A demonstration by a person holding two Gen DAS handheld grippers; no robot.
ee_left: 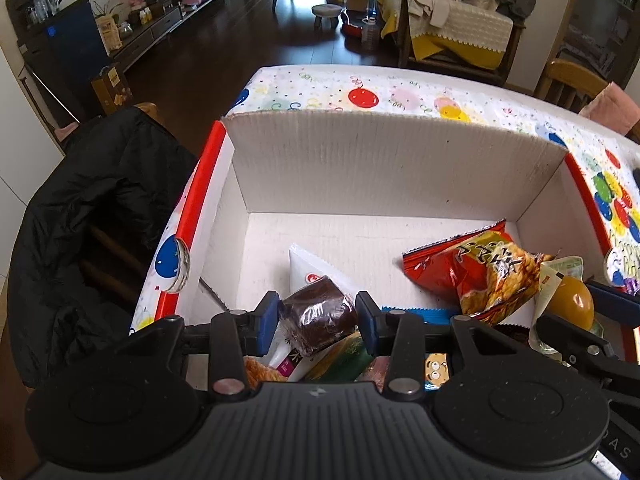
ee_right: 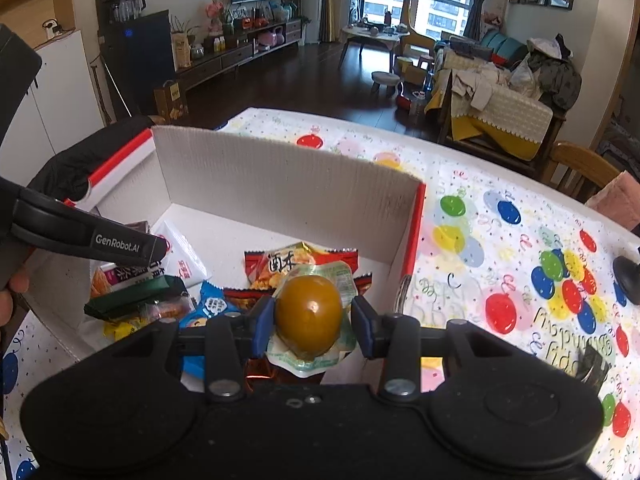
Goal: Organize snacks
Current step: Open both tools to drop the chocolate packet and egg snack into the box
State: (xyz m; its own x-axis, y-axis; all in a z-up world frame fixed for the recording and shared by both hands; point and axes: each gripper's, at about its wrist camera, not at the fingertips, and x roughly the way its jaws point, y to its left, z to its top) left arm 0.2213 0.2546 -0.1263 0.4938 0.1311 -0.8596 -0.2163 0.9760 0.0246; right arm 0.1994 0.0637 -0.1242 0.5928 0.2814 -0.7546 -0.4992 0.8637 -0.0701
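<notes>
— What did the place look like?

— A living room with a dark wood floor (ee_left: 224,60) and a sofa (ee_right: 500,104) piled with clothes. The desk (ee_right: 500,208) wore a cloth printed with balloons, and on it stood a white cardboard box (ee_left: 360,168) with red edges, snacks heaped at its near end.

— And the claws?

— The left claw (ee_left: 317,316) pinched a dark brown cake in clear wrap (ee_left: 318,314) over the pile. The right claw (ee_right: 313,320) was closed on a brown egg in a sealed pack (ee_right: 309,314), above a red bag of crisps (ee_right: 300,264) near the box's right wall.

— Anything you couldn't make out?

— The snacks under the claws were half covered, and their labels were too small to read. A black jacket (ee_left: 92,220) beside the box hid most of a chair.
</notes>
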